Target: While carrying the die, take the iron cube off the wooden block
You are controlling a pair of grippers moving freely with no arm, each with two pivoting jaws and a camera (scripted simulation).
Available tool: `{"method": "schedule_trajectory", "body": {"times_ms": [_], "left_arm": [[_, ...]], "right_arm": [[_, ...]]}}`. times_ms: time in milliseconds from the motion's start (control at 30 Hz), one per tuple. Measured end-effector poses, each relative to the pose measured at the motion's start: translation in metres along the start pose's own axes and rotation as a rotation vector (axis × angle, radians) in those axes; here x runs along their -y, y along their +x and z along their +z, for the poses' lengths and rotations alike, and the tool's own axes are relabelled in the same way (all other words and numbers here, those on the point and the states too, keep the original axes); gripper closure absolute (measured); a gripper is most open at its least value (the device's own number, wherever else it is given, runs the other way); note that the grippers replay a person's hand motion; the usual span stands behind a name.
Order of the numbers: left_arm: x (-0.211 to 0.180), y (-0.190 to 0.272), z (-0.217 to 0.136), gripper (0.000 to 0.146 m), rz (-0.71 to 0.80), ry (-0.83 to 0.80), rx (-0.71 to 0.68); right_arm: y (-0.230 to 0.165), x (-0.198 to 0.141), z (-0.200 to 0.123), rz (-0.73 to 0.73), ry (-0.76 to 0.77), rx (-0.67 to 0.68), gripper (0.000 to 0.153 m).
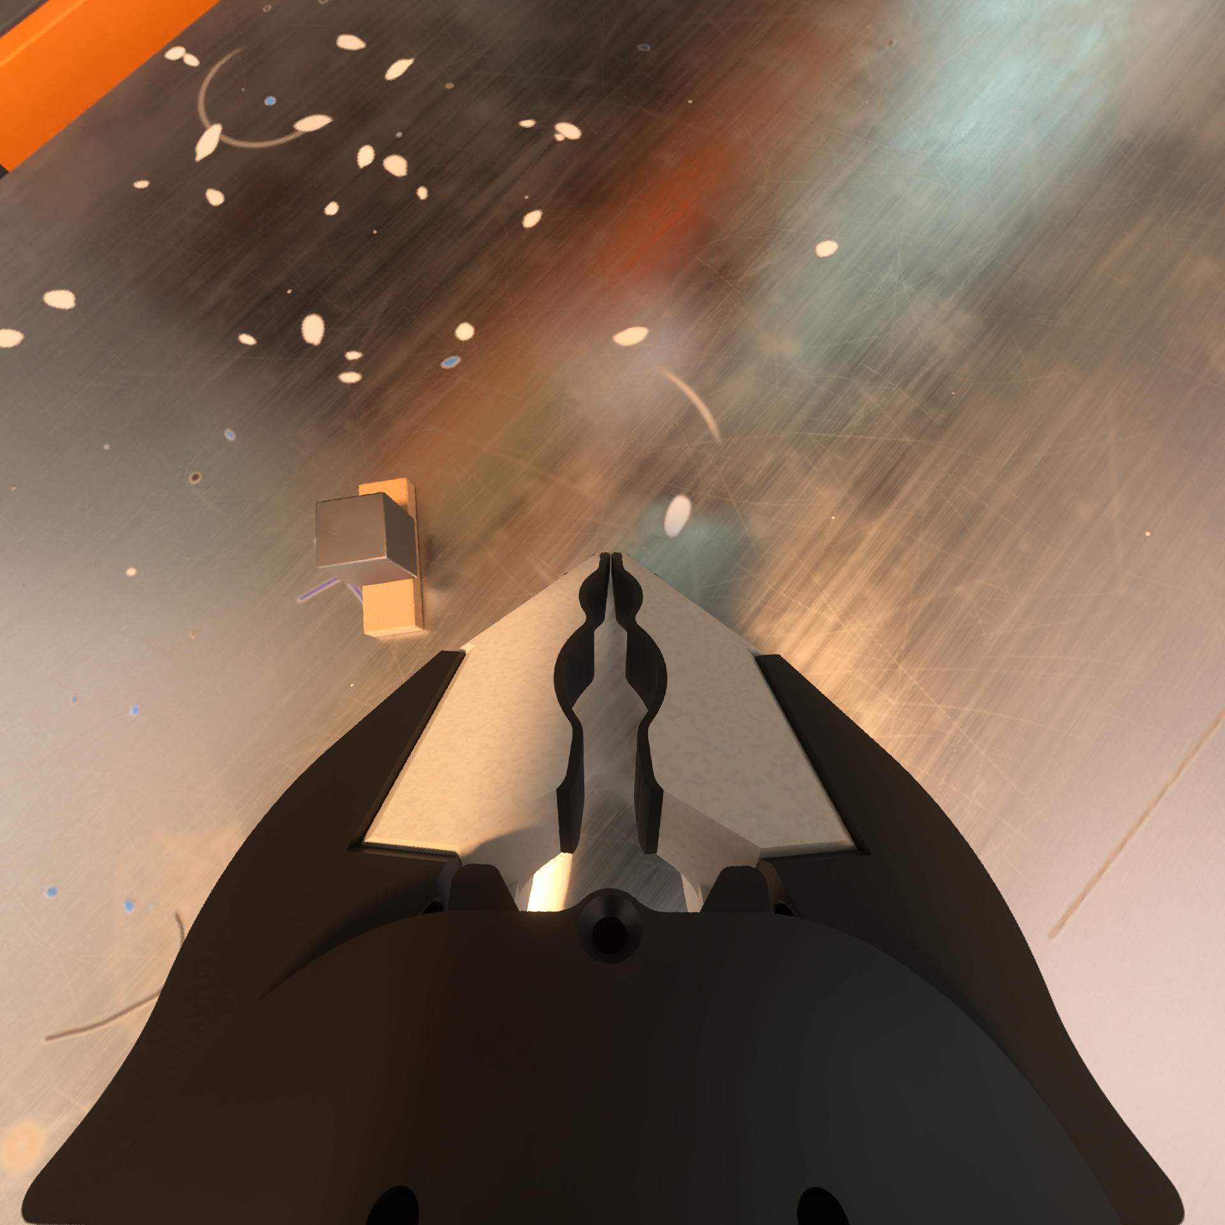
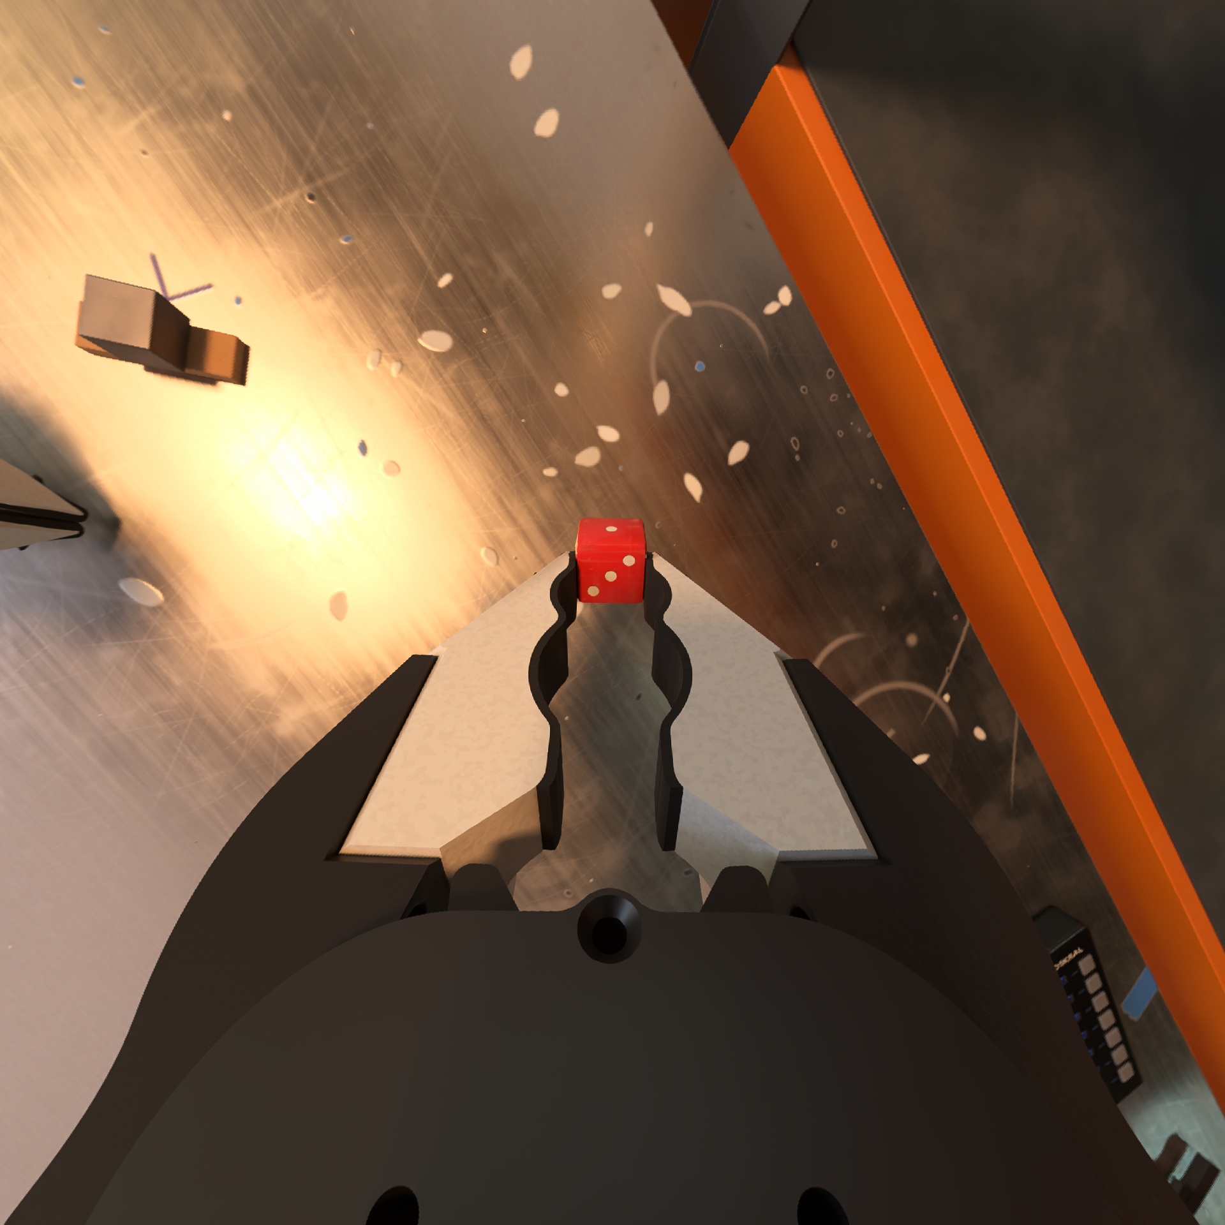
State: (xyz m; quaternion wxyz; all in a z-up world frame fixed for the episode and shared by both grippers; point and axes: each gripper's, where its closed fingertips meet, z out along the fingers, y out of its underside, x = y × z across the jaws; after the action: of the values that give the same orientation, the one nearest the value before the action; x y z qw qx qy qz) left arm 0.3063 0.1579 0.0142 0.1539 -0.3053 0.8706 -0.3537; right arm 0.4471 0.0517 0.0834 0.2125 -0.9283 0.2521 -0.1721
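Your right gripper jaws clamp the red die, orange desk edge close right; left gripper jaws closed empty, grey iron cube atop wooden block, open desk around.

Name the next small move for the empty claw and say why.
Probably open the left claw and swing it left toward the iron cube. Its jaws are shut on nothing, and the cube sits on the wooden block, ahead and left of the tips. The right claw already grips the red die, so it should just hold.
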Motion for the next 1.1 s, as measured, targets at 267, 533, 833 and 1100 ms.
{"method": "schedule_trajectory", "body": {"times_ms": [267,533,833,1100], "left_arm": [[0.001,0.0,0.002,0.146,-0.007,-0.001,-0.015],[0.003,-0.002,0.003,0.146,-0.011,0.0,-0.004],[0.003,-0.003,0.003,0.146,-0.003,-0.001,0.018],[0.002,-0.004,0.003,0.146,-0.007,-0.003,0.027]], "right_arm": [[0.002,0.007,0.015,-0.029,-0.036,0.068,0.134],[-0.012,0.005,0.012,-0.049,-0.066,0.082,0.134],[-0.04,-0.006,-0.001,-0.029,-0.067,0.093,0.134],[-0.08,-0.021,-0.018,-0.043,-0.07,0.096,0.134]]}}
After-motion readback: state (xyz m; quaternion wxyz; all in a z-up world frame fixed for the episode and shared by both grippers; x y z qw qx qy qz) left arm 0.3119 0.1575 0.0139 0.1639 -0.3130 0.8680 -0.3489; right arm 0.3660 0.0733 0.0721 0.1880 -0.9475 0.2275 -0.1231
